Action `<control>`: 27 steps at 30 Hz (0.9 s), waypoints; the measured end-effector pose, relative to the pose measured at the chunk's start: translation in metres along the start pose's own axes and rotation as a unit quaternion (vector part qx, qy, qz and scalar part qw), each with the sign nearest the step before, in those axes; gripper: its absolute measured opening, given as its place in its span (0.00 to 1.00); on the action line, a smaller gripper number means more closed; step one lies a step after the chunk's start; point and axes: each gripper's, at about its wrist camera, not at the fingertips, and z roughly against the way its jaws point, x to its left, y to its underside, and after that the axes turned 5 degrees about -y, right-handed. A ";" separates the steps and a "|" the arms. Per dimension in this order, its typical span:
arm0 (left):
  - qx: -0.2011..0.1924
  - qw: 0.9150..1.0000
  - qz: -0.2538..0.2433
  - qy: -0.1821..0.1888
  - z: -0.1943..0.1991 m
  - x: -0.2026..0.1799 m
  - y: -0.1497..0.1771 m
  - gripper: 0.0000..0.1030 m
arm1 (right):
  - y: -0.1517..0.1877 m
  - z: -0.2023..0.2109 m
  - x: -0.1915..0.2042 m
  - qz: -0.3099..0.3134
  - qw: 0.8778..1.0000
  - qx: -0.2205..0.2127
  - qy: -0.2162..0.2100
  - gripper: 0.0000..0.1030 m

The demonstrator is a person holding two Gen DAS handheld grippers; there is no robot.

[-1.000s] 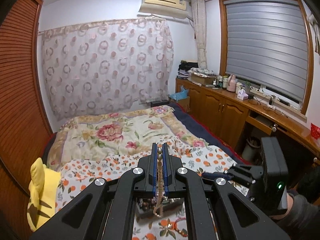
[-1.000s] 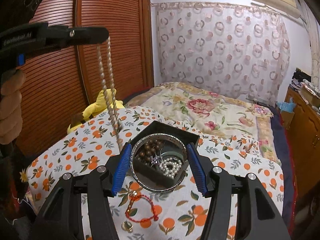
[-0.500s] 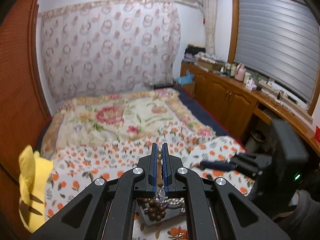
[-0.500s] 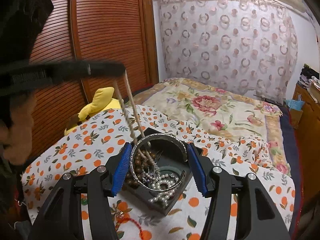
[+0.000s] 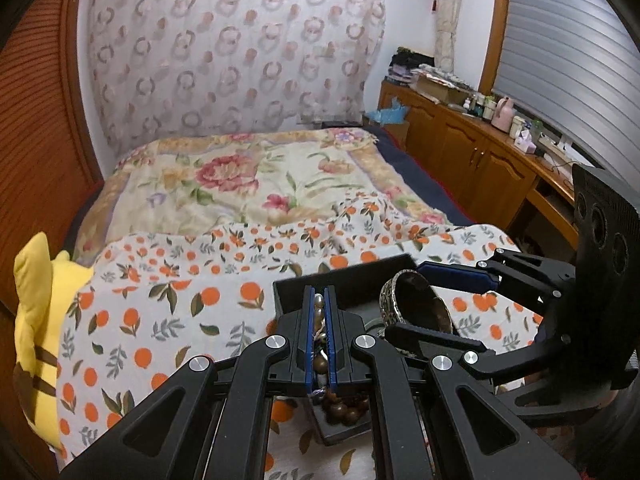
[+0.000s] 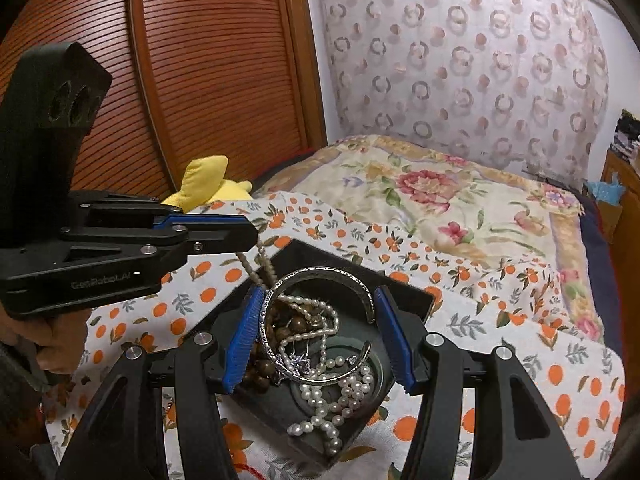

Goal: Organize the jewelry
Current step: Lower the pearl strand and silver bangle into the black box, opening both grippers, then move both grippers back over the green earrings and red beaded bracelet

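Pearl strand (image 5: 319, 312) hangs pinched between the closed left gripper (image 5: 319, 300) jaws, above the black box (image 6: 404, 292); right gripper (image 6: 320, 332) clasps the silver bangle (image 6: 316, 276); better lower both before releasing.

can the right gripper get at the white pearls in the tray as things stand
Probably not yet. The right gripper is already shut on the silver bangle, which hangs right above the white pearls in the black tray.

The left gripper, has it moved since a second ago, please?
Yes. In the right wrist view the left gripper has come down: it was level with the wardrobe, and now it holds the bead strand just above the box.
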 end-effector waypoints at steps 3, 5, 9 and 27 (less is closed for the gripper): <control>0.005 1.000 0.001 0.001 -0.004 0.002 0.003 0.04 | 0.003 -0.007 0.000 -0.001 1.000 0.007 -0.001 0.58; 0.006 1.000 0.001 0.001 -0.005 0.002 0.005 0.04 | 0.004 -0.010 0.000 -0.001 1.000 0.010 0.001 0.58; 0.007 1.000 0.002 0.001 -0.006 0.002 0.006 0.04 | 0.003 -0.012 -0.004 -0.006 1.000 0.012 0.004 0.58; 0.002 0.999 -0.022 0.026 -0.009 -0.025 -0.004 0.04 | 0.016 0.033 -0.020 -0.028 0.999 -0.001 0.043 0.58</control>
